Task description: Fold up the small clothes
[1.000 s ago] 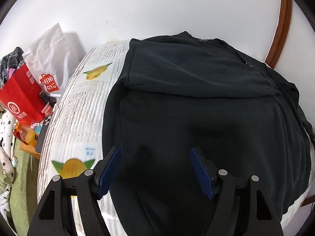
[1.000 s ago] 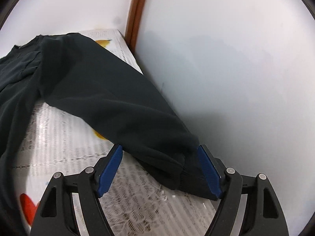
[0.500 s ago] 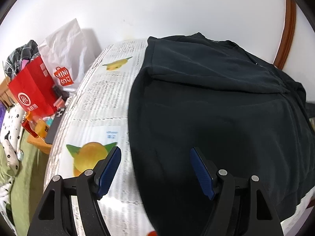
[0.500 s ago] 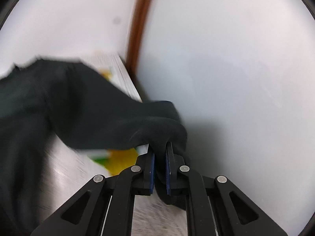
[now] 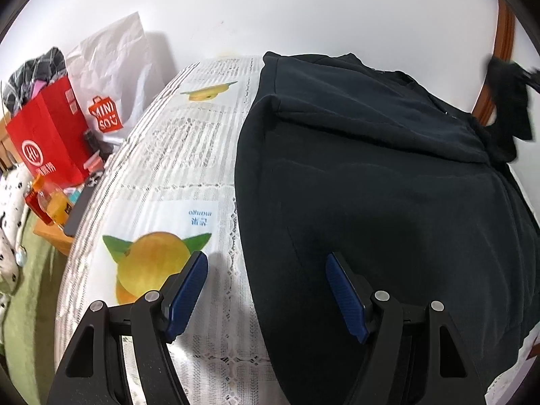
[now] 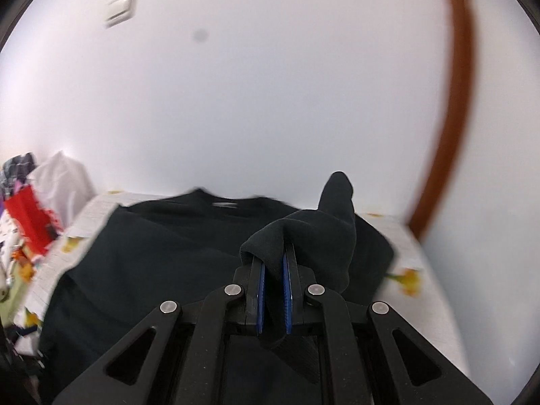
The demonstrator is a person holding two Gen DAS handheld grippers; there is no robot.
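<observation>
garment: black long-sleeve top lying flat on the table, covering the right and middle part, collar at the far edge by the wall; left side already folded in, a fold ridge across the far part
sleeve: right sleeve lifted off the table, cuff pinched, hanging above the right shoulder area; in the left wrist view it shows far right, raised in front of the wooden trim
right gripper: clenched on the sleeve cuff, blue pads with cloth squeezed between them, held over the garment's body
left gripper: released, jaws wide apart, nothing between the pads; hovers at the near left edge of the garment, left finger over the tablecloth, right finger over the black cloth; touching or not, cannot tell
tablecloth: white lace-like pattern with mango prints, bare on the left of the garment
red bag: far left beside the table, stuffed with clothes
white bag: behind the red bag, against the wall
orange bottle: left, below the red bag
wooden trim: brown, far right on the wall
</observation>
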